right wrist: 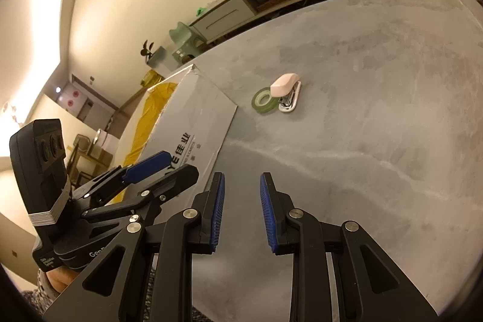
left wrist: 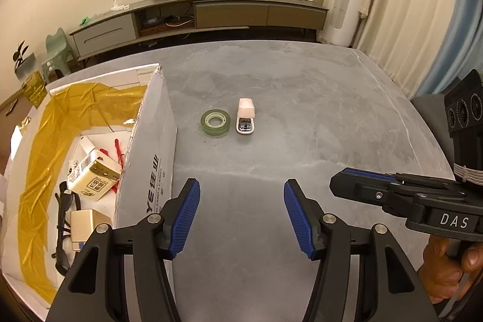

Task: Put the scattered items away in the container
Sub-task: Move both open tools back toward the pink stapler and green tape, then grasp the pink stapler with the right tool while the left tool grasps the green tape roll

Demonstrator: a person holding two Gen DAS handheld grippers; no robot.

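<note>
Cardboard box (left wrist: pixel 151 141), white, open-topped and lined with yellow film, stands at the left of the grey table (left wrist: pixel 302 110); small cartons and dark glasses lie inside. Left gripper (left wrist: pixel 241 212) hovers beside its wall, jaws spread, empty. Right gripper (right wrist: pixel 241 213), jaws parted, also empty. Green tape roll (left wrist: pixel 215 122) lies mid-table, just beside a pink-topped stapler (left wrist: pixel 245 116).

The tape roll (left wrist: pixel 215 122) is pale green; the stapler (left wrist: pixel 245 116) just beside it has a pink top over a silvery base. The table (left wrist: pixel 302 98) is mottled grey with lighter streaks. The white box (left wrist: pixel 151 141) holds gold film, perhaps foil, and both grippers carry ribbed blue pads (left wrist: pixel 187 216)
</note>
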